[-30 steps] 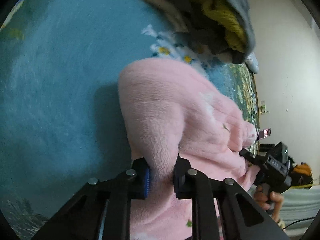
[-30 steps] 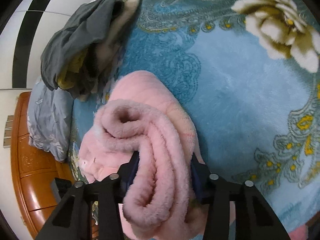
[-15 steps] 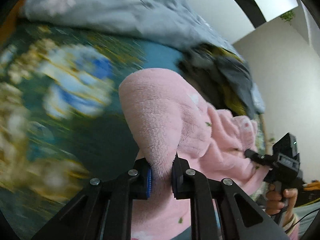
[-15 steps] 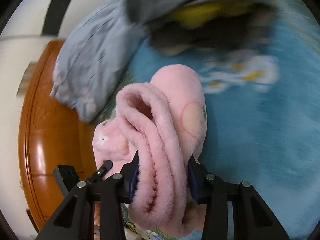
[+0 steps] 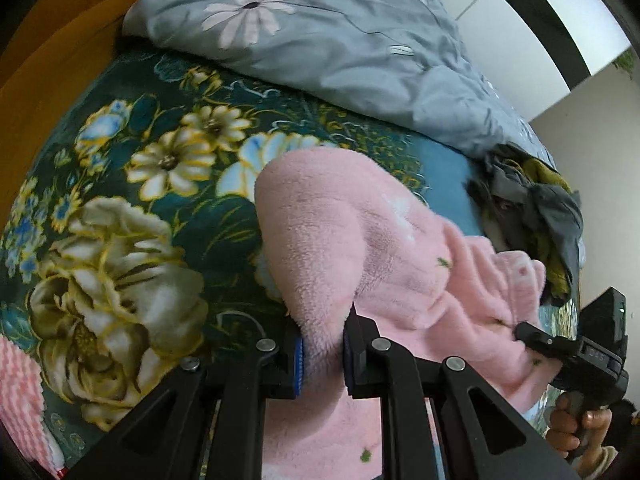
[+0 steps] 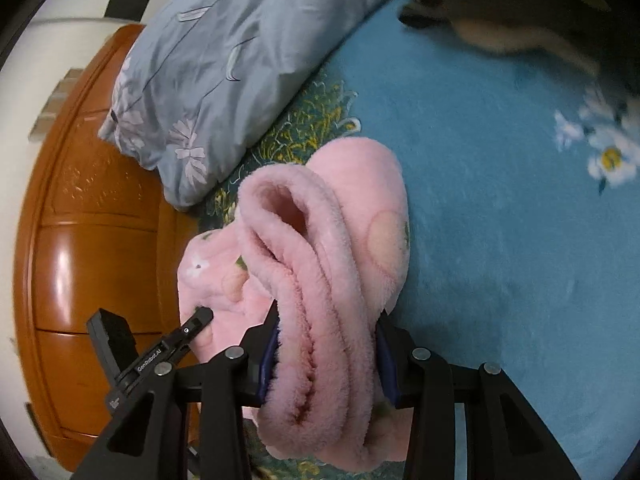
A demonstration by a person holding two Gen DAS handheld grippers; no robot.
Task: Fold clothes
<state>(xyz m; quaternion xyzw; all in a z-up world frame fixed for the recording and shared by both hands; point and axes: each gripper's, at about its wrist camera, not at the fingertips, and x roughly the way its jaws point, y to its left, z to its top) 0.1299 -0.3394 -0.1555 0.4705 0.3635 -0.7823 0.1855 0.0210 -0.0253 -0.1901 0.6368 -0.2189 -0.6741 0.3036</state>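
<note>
On the left gripper (image 6: 196,322) we read "GenRobot.AI"; it pinches the pink fleece (image 5: 340,240), while our right gripper (image 6: 326,354) clamps a thick fold.

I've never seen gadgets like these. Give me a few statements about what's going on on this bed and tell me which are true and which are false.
1. Both grippers are clamped on the same pink fleece garment. True: the left gripper pinches a thin fold and the right gripper grips a thick bunch.
2. The blanket on the bed is plain white. False: it is blue-green with large flowers.
3. A grey-blue pillow with pale flower prints lies beside the wooden headboard. True.
4. The heap of grey and yellow clothes is neatly folded. False: it lies crumpled.
5. The pink garment lies spread flat. False: it is bunched up and held between the two grippers.
</note>
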